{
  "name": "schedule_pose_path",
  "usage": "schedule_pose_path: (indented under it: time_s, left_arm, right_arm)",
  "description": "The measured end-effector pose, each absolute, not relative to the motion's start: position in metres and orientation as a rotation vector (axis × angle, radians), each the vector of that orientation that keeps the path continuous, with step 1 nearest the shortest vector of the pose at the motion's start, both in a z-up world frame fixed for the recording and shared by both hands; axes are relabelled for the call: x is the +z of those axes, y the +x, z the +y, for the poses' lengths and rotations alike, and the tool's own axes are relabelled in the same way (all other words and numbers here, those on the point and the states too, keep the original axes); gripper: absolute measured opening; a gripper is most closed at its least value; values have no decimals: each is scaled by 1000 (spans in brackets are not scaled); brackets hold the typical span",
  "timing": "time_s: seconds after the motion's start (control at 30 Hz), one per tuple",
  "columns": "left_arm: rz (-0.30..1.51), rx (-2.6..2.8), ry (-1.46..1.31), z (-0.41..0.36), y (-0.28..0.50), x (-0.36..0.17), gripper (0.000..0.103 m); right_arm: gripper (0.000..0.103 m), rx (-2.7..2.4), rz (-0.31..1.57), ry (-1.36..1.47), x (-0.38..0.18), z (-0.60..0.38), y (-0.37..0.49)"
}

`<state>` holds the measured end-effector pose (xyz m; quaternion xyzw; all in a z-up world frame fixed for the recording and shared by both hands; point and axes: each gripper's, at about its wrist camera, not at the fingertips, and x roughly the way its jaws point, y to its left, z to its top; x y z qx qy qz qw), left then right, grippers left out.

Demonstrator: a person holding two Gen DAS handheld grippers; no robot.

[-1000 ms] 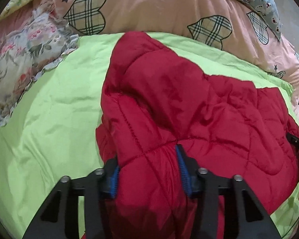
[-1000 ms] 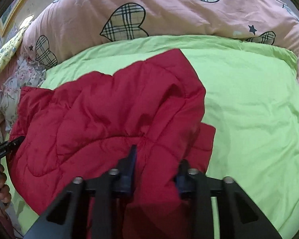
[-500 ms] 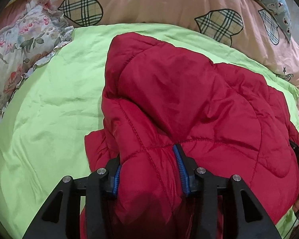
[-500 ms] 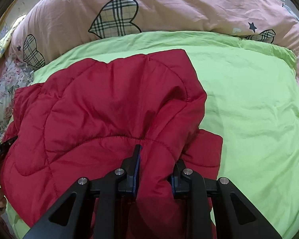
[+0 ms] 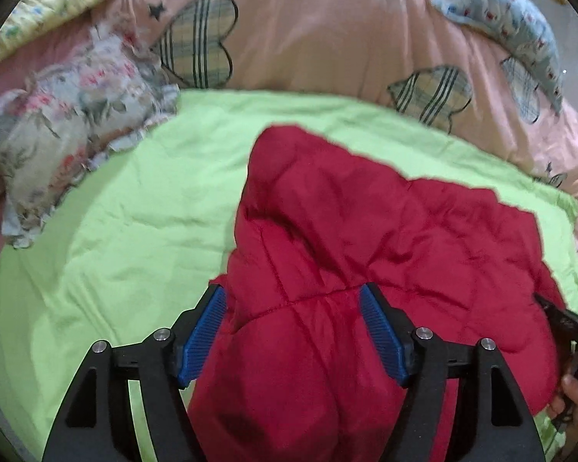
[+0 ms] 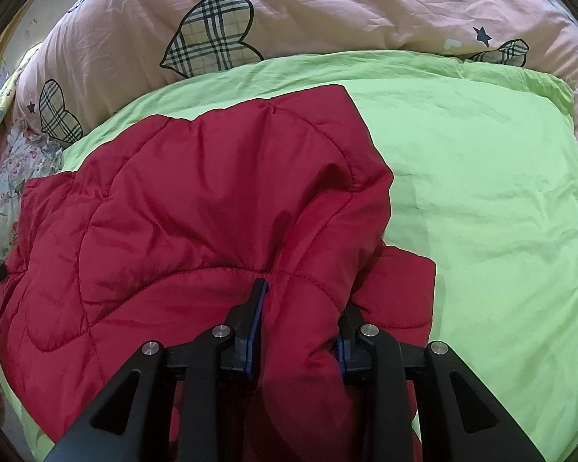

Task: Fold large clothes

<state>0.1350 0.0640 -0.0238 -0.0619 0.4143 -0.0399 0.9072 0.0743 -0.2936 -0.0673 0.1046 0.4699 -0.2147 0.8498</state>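
Note:
A red quilted jacket (image 5: 385, 238) lies folded on a lime-green sheet (image 5: 127, 208); it also shows in the right wrist view (image 6: 196, 200). My left gripper (image 5: 293, 308) has its jaws spread wide, with a bulge of the jacket between the blue pads (image 5: 208, 323), which stand off the fabric. My right gripper (image 6: 300, 308) is shut on a thick fold of the jacket at its near right edge. The right gripper's tip shows at the far right of the left wrist view (image 5: 562, 315).
A pink duvet with plaid hearts (image 6: 273, 11) is heaped along the back of the bed. A floral pillow (image 5: 61, 123) lies at the left, a blue patterned pillow (image 5: 512, 19) at the back right. Green sheet (image 6: 489, 177) spreads right of the jacket.
My left gripper's jaws have opened wider and let go of the jacket, and the view has drawn back. My right gripper keeps its hold; the jacket has settled flatter on the sheet.

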Motion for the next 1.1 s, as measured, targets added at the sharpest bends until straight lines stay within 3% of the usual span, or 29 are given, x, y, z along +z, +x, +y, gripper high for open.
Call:
schedule_pose_path:
  time_s: [0.17,0.43,0.57,0.63,0.7,0.77,1.1]
  left_arm:
    - [853,-203,-116,41,102,-13,71]
    - [951,-286,7,-1,83,-49,72]
    - [968,-272,20,1,94,-62,74]
    - [966,-272,7,2,97,-63,74]
    - [965,-268,13,3,97,-63,74]
    - [965,-263,16,-5,99,-59,74]
    - [958,-263,11,-2,98,-60,75]
  right_arm:
    - [27,-453,989,228,-66,-295,73]
    - [30,-459,989,250,-57,-299,67]
    - [46,-516,932,189,-28,-287,49]
    - [48,-537,861,144,-7,-275,34]
    - [57,-530,802,111,10,-262,23]
    - [60,-471,773,102,19,-246,18]
    - [61,-315,990,107,-44,-223,64]
